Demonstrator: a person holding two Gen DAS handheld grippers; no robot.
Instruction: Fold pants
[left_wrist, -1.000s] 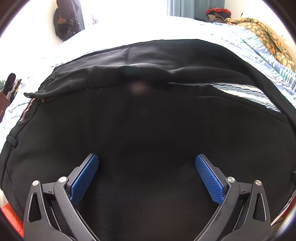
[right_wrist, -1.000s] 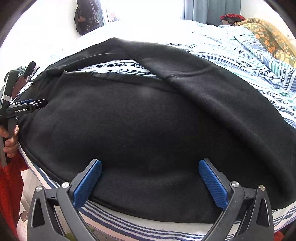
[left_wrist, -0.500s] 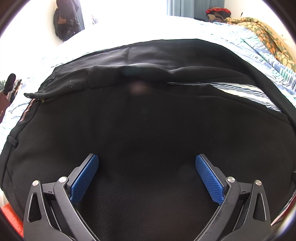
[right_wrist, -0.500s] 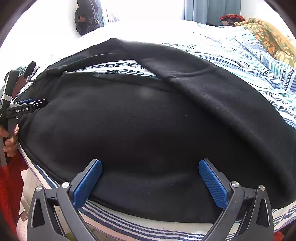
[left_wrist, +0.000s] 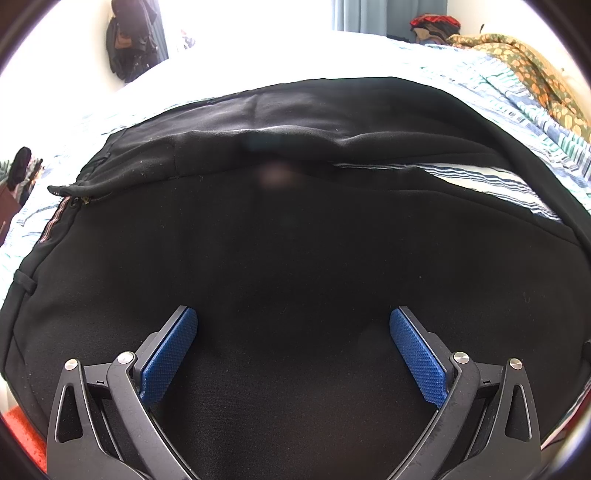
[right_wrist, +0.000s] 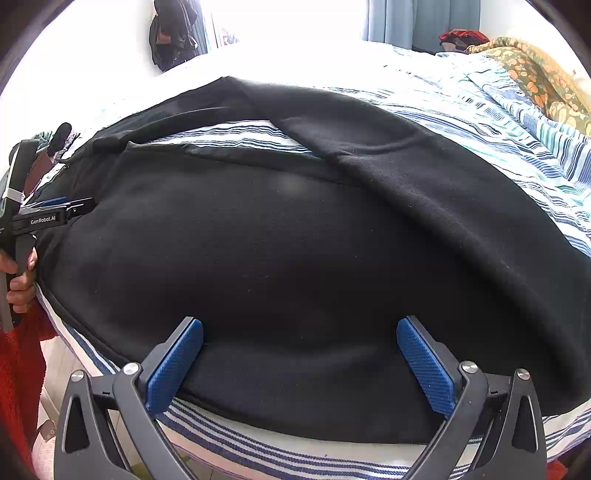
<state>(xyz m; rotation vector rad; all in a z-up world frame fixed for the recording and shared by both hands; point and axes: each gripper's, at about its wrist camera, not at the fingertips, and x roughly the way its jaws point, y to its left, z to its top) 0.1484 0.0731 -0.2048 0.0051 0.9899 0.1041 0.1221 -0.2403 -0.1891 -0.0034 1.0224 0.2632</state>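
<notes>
Almost nothing has moved over the last second: both views match the earlier ones, and both pairs of tongs hang in the same places above the cloth. The black pants lie spread across a bed covered with a blue and white striped sheet, and reach the bed's near edge, where a band of stripes shows below the cloth. One leg crosses toward the far right side of the bed; the other lies along the near edge, with a wedge of sheet showing between them. In the left wrist view the waistband end, with a zip and a belt loop, sits near the bed's left edge. The left tongs are spread wide apart over the upper part of the pants, with nothing between the blue pads. The right tongs are also wide apart and hold nothing, poised over the leg at the near edge. At the left of the right wrist view, a hand with a red sleeve grips the left tool's handle.
</notes>
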